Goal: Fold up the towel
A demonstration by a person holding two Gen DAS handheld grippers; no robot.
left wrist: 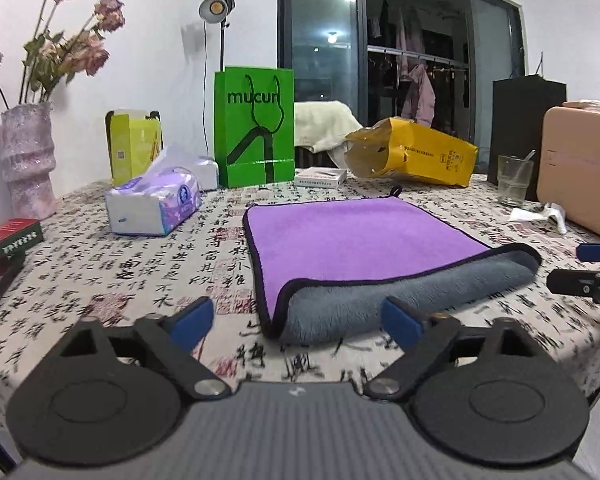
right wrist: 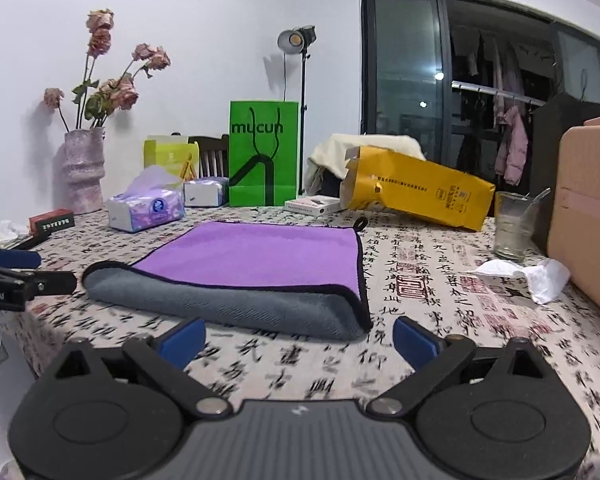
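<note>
The left gripper [left wrist: 298, 322] hangs low over the tabletop [left wrist: 100, 264] with its blue pads spread wide and nothing between them; the towel [left wrist: 364, 248] lies just ahead at 12 o'clock, its grey rolled-over near edge between the pads' lines. The right gripper [right wrist: 298, 338] is likewise spread and empty, with the same grey fold at its 12 o'clock.

The towel is flat, purple face up, with only a partial fold along the near side, loop at the far corner. To fold it well, each gripper should probably take one end of the grey edge, pinch both layers, lift together and carry level toward the far hem, so that the corners meet.

The glass [right wrist: 512, 226] at 2 o'clock and the tissues [right wrist: 146, 208] at 10 o'clock stand near; keep the sweep low and straight.
</note>
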